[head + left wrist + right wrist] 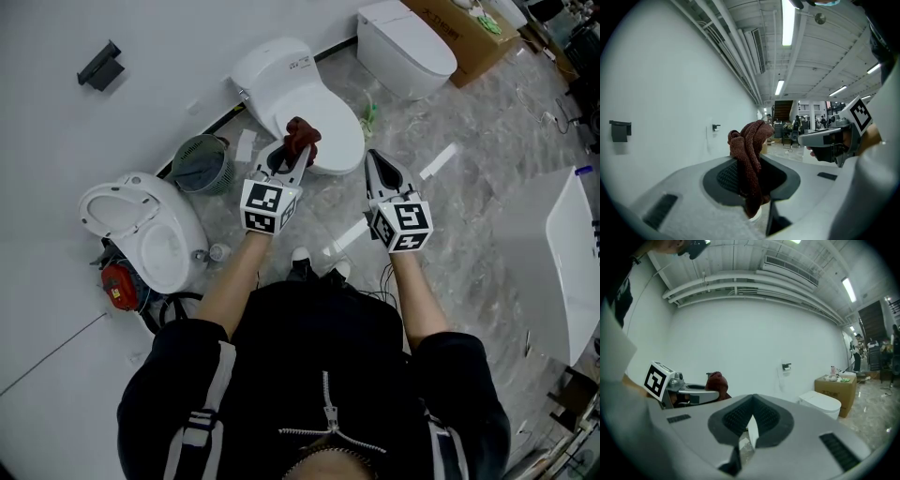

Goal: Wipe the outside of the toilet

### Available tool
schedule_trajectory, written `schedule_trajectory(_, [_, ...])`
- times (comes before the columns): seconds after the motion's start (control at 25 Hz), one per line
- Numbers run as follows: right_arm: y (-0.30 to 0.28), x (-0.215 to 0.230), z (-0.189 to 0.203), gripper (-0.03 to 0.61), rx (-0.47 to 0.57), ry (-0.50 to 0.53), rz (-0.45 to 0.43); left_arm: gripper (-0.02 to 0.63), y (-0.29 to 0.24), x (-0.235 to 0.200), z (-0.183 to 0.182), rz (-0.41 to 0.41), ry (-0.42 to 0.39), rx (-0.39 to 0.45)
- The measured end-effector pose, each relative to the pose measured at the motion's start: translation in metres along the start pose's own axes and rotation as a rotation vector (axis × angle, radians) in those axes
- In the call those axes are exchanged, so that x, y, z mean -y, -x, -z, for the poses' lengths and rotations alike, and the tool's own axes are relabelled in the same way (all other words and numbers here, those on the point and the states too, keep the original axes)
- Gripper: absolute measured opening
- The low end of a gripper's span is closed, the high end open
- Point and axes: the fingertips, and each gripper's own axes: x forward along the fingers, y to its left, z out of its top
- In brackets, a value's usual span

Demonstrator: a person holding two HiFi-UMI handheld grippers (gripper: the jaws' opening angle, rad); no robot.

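In the head view the left gripper [292, 157] and the dark red cloth [300, 137] cover part of the near rim of the toilet [314, 108]. The view does not show whether the cloth touches the porcelain. The toilet's base is hidden beneath its own closed lid. In the left gripper view the gripper body blocks everything below the jaws, and the left gripper [752, 183] is clamped on the cloth [749, 143]. The cloth stands up bunched above the pads, its lower end buried between them.

The right gripper [375, 165] hangs just beside the toilet's front, toward 3 o'clock of the left one. Its jaws are together on nothing. In its own view the right gripper [750, 423] shows only a thin slit between the pads.

The toilet lies directly ahead of the person. Its long axis runs from 11 o'clock, where the back meets the white wall [56, 141], to 5 o'clock, where the rounded front points.

The floor [487, 159] is grey marble-patterned tile. A second toilet [405, 47] stands at 1 o'clock beside a cardboard box [473, 47]. A third toilet [141, 230] sits at 9 o'clock, and a wastebasket [199, 165] stands between it and the middle one. A white fixture [574, 262] at 3 o'clock is cut off by the frame edge.
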Motion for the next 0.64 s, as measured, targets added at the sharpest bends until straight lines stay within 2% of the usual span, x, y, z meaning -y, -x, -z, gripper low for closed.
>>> schedule_trajectory(0.64, [-0.024,-0.02,0.002,0.002,-0.029,0.015,-0.007,0.087,0.0,-0.025,0.001,0.015,0.021,0.008])
